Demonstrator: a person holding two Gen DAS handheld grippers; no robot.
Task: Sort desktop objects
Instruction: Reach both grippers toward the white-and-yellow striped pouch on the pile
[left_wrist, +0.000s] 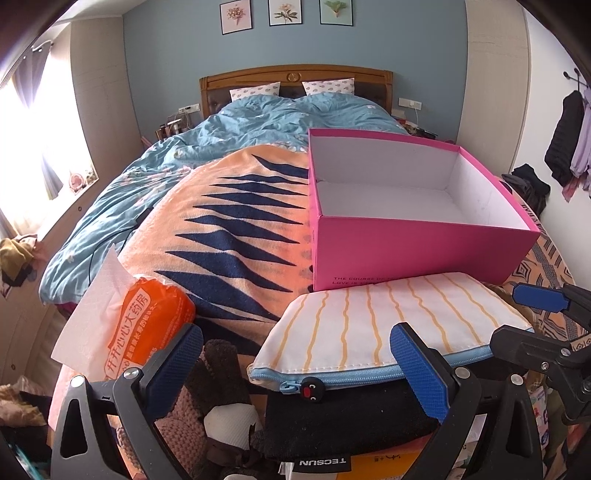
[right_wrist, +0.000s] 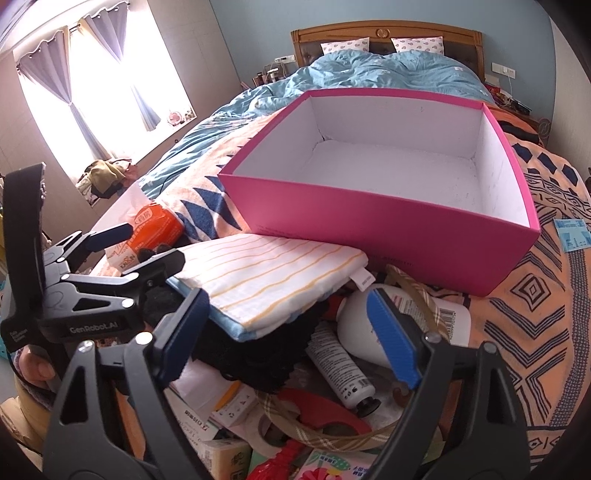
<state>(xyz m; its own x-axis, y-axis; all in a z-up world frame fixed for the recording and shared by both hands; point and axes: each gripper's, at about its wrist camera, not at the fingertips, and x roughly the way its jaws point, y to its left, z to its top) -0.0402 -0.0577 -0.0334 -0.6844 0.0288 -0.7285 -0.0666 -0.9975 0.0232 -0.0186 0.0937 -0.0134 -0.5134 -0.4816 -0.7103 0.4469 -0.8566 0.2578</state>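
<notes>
Left wrist view: the left gripper (left_wrist: 299, 363) hangs low over a heap of small things at the foot of the bed, its two blue-padded fingers (left_wrist: 421, 369) spread wide and holding nothing
Right wrist view: the right gripper (right_wrist: 291, 336) is also spread wide, holding nothing, above the same heap; the left gripper (right_wrist: 147, 243) shows at the left edge of this view
Striped pouch: a flat white fabric pouch (left_wrist: 391, 325) with wavy yellow stripes, a light blue zipper along its near edge and a small round black-and-red pull (left_wrist: 309, 392); it lies on top of the heap and touches the front wall of the box
Pink box: an open box (right_wrist: 369, 218), bright pink outside and white inside, with nothing in it; it sits on the blanket just behind the pouch, with small dark lettering on its front wall
Tissue pack: an orange soft pack (left_wrist: 147, 325) with white Chinese letters and a white tissue coming out of the top, at the left of the heap, beside the left finger
Black cloth: a dark knitted thing (left_wrist: 347, 424) under the pouch, with a black label reading TECSUN (left_wrist: 322, 461) below it, seen upside down
White bottle: a white bottle (right_wrist: 373, 325) lies on its side at the right of the pouch, partly behind the right finger
Small tube: a white tube (right_wrist: 341, 367) with black print and a dark cap, lying just beside the bottle
Blanket: an orange blanket (left_wrist: 229, 221) with dark blue pointed shapes, under the box and the heap
Bed: a blue quilt (left_wrist: 266, 122) farther back, against a wooden headboard (left_wrist: 295, 75)
</notes>
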